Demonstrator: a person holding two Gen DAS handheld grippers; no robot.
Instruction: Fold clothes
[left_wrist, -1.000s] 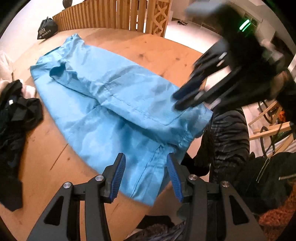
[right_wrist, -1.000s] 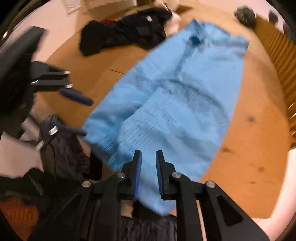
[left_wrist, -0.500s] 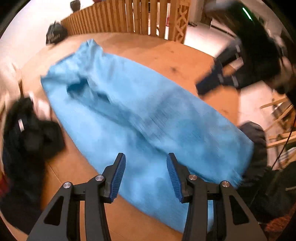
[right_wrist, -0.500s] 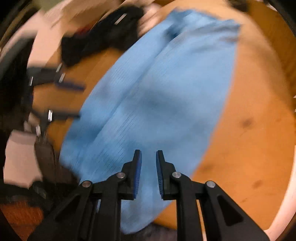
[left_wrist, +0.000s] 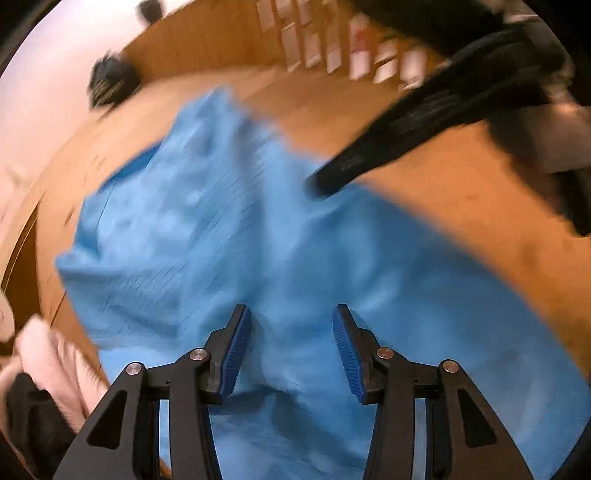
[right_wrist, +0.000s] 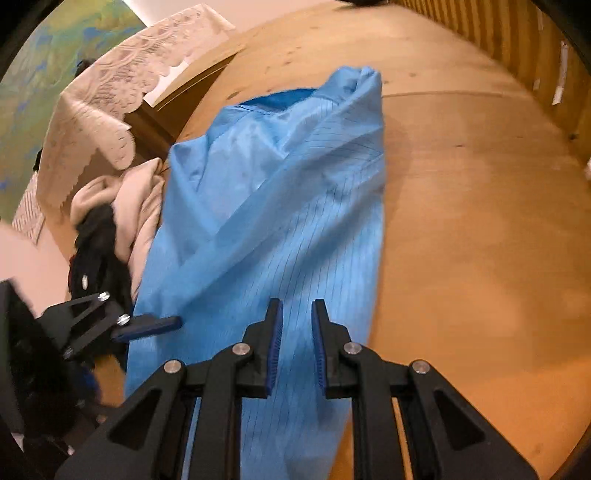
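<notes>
A light blue garment (left_wrist: 229, 236) lies spread lengthwise on the wooden table (left_wrist: 461, 206). Its far end (right_wrist: 354, 85) is bunched up. My left gripper (left_wrist: 291, 317) hovers over the middle of the cloth, open, with nothing between its blue pads (left_wrist: 236, 347). My right gripper (right_wrist: 297, 310) hangs above the garment's near part (right_wrist: 288, 229), its jaws a narrow gap apart and empty. In the left wrist view the right gripper (left_wrist: 332, 177) is a black blur over the cloth's right edge. The left gripper's fingers (right_wrist: 147, 325) show at the garment's left edge in the right wrist view.
A cream garment (right_wrist: 140, 206) and black clothes (right_wrist: 99, 243) are piled at the table's left edge. A lace cloth (right_wrist: 107, 99) drapes beyond them. A black bag (left_wrist: 110, 81) sits at the far corner, and a slatted wooden railing (right_wrist: 535, 55) runs along the right. Bare wood (right_wrist: 480, 221) lies right of the garment.
Both grippers have swept from the garment's near hem, by the table edge, to over its middle. The right gripper has rolled. Neither jaw gap has changed, and the garment still lies spread out.
</notes>
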